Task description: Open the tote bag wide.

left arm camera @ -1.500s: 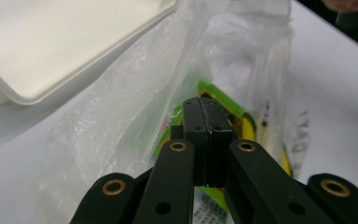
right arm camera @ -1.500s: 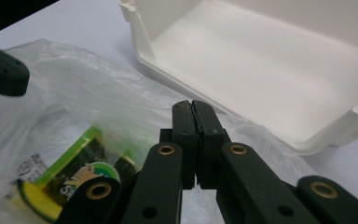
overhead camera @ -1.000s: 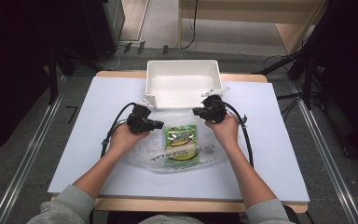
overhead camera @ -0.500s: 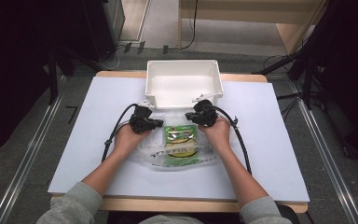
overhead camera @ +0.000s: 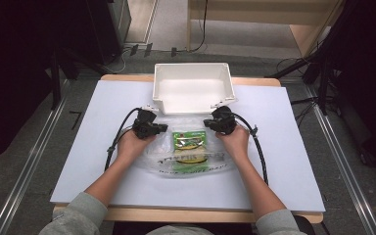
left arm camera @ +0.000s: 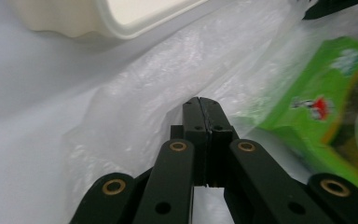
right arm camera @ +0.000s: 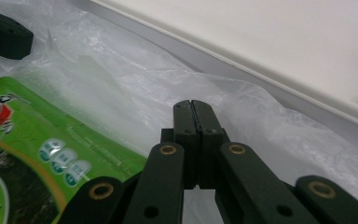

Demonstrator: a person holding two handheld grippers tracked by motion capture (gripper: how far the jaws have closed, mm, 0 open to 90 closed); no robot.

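Bag (overhead camera: 191,156) with the green packet (overhead camera: 190,140) inside lies just in front of the white bin (overhead camera: 192,88), you've got your left gripper (overhead camera: 162,128) and right gripper (overhead camera: 207,123) pinched on its plastic, so lifting it in looks left.

No text can be read for certain. The green packet (overhead camera: 189,139) carries printed marks: a small red-and-white emblem and pale rounded labels, seen in both gripper views, all too blurred to make out. The clear plastic bag (overhead camera: 191,161) bears a curved line of dark lettering in the high view, too small to read.
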